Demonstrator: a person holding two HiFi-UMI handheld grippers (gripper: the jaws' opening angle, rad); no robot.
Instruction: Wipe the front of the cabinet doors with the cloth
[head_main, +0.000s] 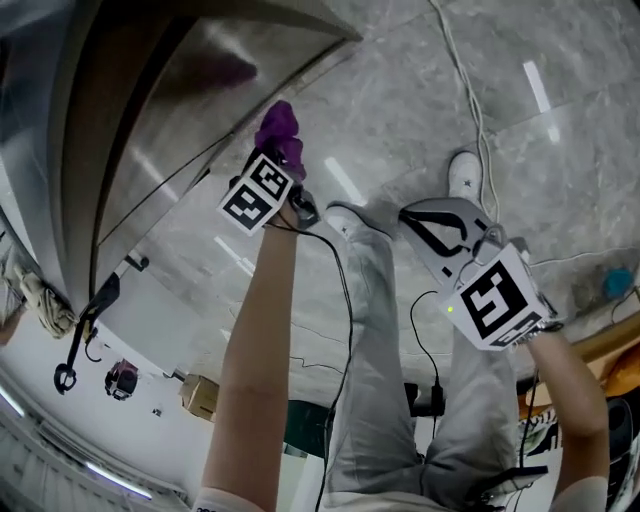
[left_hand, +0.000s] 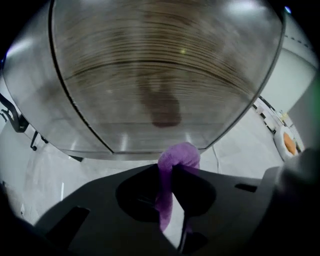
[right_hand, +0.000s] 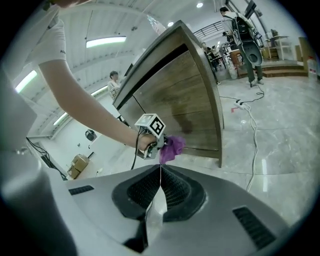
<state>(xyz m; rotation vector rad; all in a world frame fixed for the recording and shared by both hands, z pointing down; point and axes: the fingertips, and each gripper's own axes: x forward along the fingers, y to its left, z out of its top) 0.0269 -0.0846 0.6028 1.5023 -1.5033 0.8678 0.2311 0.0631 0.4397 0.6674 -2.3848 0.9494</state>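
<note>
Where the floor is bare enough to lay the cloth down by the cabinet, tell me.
Bare floor lies between the cabinet and the white cable, and again right of that cable. A strip also runs along the cabinet's foot, left of the left gripper. It is crowded round the person's shoes and the black cable.

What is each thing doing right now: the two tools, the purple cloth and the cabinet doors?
left tool: shut on the purple cloth
purple cloth: bunched up, sticking out past the tool's tips toward the cabinet
right tool: shut, holding nothing
cabinet doors: closed
white cable: lying loose on the floor
</note>
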